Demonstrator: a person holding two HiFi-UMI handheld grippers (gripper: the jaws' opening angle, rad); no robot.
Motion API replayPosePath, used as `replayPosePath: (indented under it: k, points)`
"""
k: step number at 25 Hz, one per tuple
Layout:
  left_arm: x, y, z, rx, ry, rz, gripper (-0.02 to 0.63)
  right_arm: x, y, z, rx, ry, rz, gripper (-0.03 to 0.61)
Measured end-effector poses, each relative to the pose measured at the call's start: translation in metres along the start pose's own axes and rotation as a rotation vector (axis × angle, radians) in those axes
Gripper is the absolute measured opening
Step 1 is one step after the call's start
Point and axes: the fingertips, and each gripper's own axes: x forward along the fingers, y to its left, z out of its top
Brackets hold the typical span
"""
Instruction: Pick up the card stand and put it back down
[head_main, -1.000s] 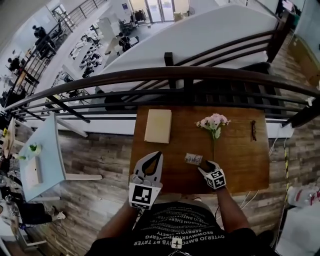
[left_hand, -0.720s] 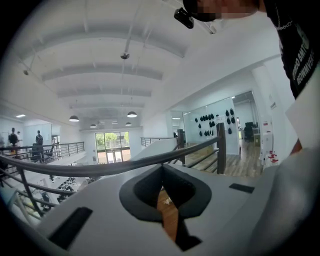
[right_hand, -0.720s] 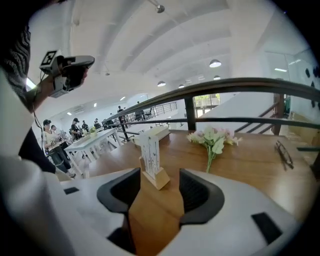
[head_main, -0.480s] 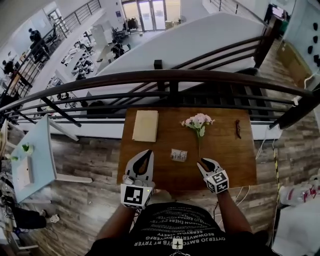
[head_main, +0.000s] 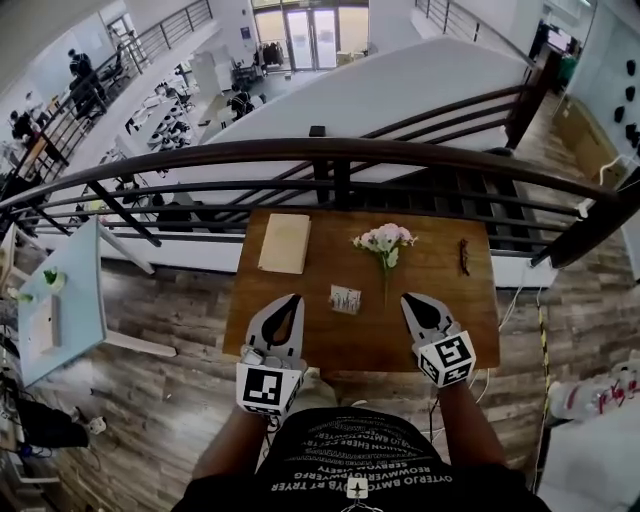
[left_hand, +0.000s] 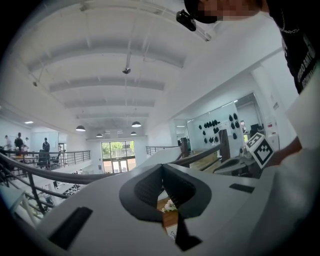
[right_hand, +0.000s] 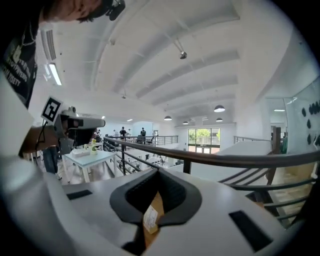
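Observation:
The card stand (head_main: 345, 299), a small white holder with a card, stands on the brown table (head_main: 460, 310) near its middle. No gripper touches it. My left gripper (head_main: 292, 298) hovers over the table's near left edge, jaws shut and empty. At the near right, my right gripper (head_main: 407, 298) is also shut with nothing in it, a short way right of the stand. In the right gripper view the card stand (right_hand: 150, 218) shows through the gap under the closed jaws of the right gripper (right_hand: 159, 171). The left gripper (left_hand: 162, 167) has its tips together too.
A tan notebook (head_main: 285, 243) lies at the table's far left. A pink flower sprig (head_main: 383, 240) lies behind the stand, and a small dark object (head_main: 464, 256) lies at the far right. A dark railing (head_main: 330, 152) runs along the table's far side, with a drop beyond it.
My right gripper has drawn back from the card stand toward the table's near edge and its jaws have closed. The stand stays on the table. The left gripper has barely moved.

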Motion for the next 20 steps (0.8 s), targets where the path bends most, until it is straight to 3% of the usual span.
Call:
replayPosePath:
  k: [8, 20]
  points:
    - [-0.03, -0.009, 0.002, 0.019, 0.018, 0.022, 0.023, -0.042, 0.008, 0.066, -0.043, -0.071, -0.019, 0.014]
    - [-0.041, -0.007, 0.023, 0.024, 0.002, -0.024, 0.023, -0.062, 0.034, 0.073, -0.032, -0.071, -0.006, 0.014]
